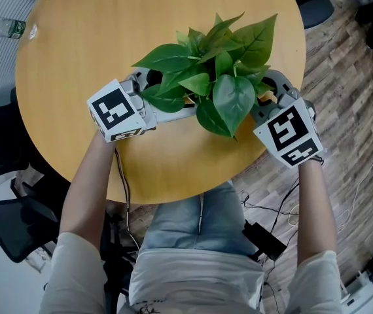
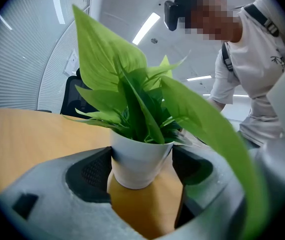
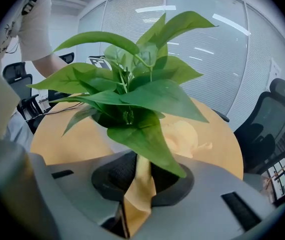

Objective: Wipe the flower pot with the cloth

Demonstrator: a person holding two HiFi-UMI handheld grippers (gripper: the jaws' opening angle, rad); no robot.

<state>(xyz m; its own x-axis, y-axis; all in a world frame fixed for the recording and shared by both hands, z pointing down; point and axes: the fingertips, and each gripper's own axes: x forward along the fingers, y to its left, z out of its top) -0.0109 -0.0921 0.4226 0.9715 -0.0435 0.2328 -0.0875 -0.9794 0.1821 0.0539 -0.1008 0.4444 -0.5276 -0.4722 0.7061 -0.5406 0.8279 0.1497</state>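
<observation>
A leafy green plant stands in a white flower pot on the round wooden table. My left gripper reaches in from the left. In the left gripper view its jaws sit on either side of the pot, pads against its wall, so my left gripper is shut on the pot. My right gripper is at the plant's right side, shut on a yellow-orange cloth. The cloth runs forward to a bunched end beside the pot. In the head view and the right gripper view, leaves hide most of the pot.
The table's near edge runs just in front of the plant. A plastic bottle lies beyond the table at the far left. A black office chair stands at lower left, and cables trail on the wooden floor at right.
</observation>
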